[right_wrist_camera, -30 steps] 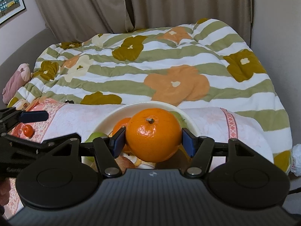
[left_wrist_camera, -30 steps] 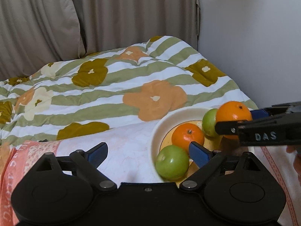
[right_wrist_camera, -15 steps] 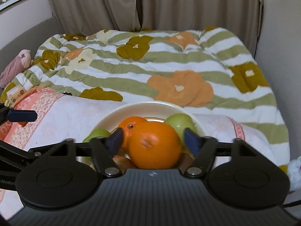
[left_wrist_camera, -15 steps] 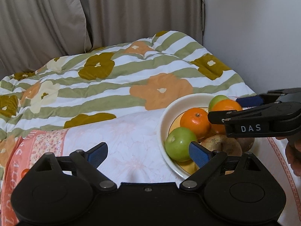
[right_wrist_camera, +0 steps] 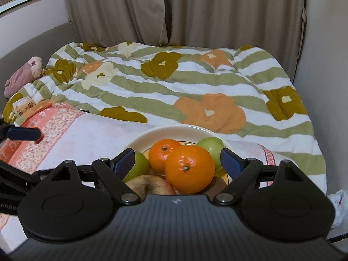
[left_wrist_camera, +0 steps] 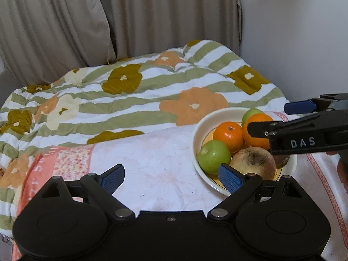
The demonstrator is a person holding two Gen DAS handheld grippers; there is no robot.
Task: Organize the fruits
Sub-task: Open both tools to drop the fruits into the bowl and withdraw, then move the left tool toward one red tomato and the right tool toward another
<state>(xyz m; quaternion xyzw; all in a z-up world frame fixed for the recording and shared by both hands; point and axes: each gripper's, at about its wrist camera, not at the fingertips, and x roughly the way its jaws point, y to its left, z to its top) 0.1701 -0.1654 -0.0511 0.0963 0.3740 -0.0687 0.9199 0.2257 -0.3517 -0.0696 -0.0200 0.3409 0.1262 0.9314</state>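
Bed with floral striped quilt (right_wrist_camera: 195,87), beige curtains (right_wrist_camera: 195,10) behind; pink-bordered white cloth (left_wrist_camera: 152,152) nearer than quilt. Cream bowl (left_wrist_camera: 196,134) on cloth holds two oranges (right_wrist_camera: 189,169), two green apples (left_wrist_camera: 213,156), one brownish apple (left_wrist_camera: 253,162); further dark fruit partly hidden. Right gripper (right_wrist_camera: 177,161) above bowl, jaws apart around front orange, not touching. Left gripper (left_wrist_camera: 171,176) left of bowl, jaws apart, empty.

Left wrist view faces the bowl (left_wrist_camera: 196,130) from its left; right wrist view looks close over it.
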